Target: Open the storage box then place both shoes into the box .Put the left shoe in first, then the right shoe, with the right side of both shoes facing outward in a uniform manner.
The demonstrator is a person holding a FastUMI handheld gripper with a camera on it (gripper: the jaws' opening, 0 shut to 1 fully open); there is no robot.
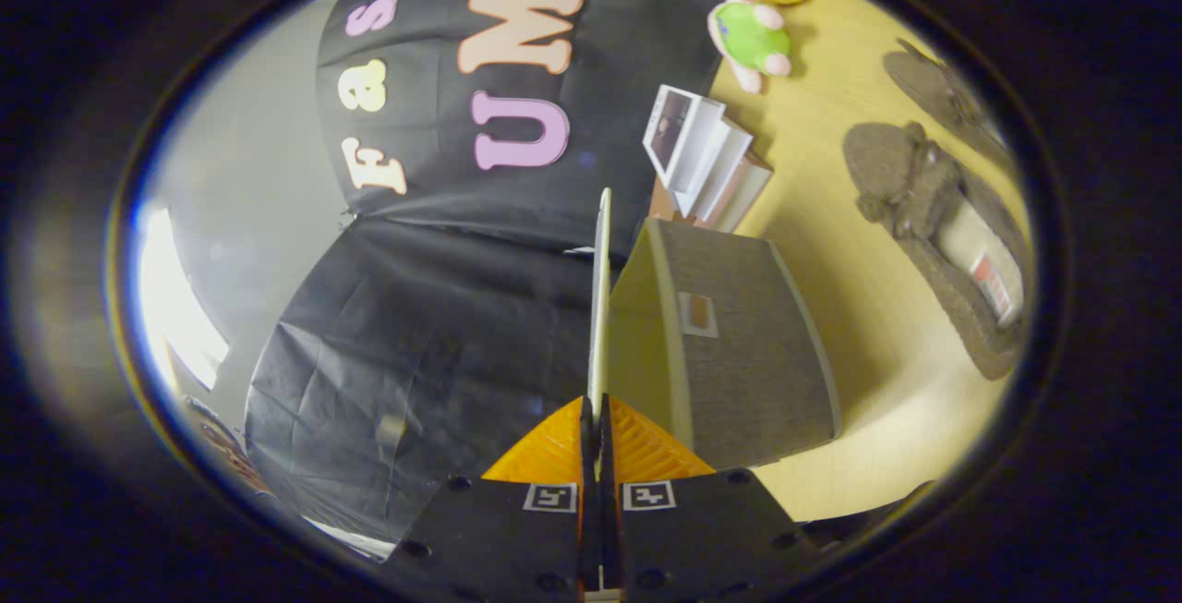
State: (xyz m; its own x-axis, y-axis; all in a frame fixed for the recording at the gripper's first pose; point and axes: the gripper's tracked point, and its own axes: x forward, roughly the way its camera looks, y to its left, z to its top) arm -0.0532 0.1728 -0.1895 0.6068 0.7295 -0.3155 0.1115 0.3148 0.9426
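Nearest the camera in the gripper view, the gripper (600, 418) has its two fingers drawn together on the thin edge of the lid (601, 307), which runs straight ahead from between them as a pale, flat panel seen edge-on. Both fingers appear to press on it, with no gap to either side. The whole view is rolled about a quarter turn, so the hand seems to hold the tool on its side, pointing toward the booth wall with the table (859, 307) off to one flank.

Just beside the lid stands the storage box (739, 354), grey fabric over what looks like stiff board. The lid should be light and rigid (thin enough to slip if the pinch slackens), so the free edge is the sensible place to hold it.

Beyond the box, well apart on the table, lie the two shoes (942, 234), dark, soft felt slippers; I judge them light and floppy, best pinched at the upper's rim.
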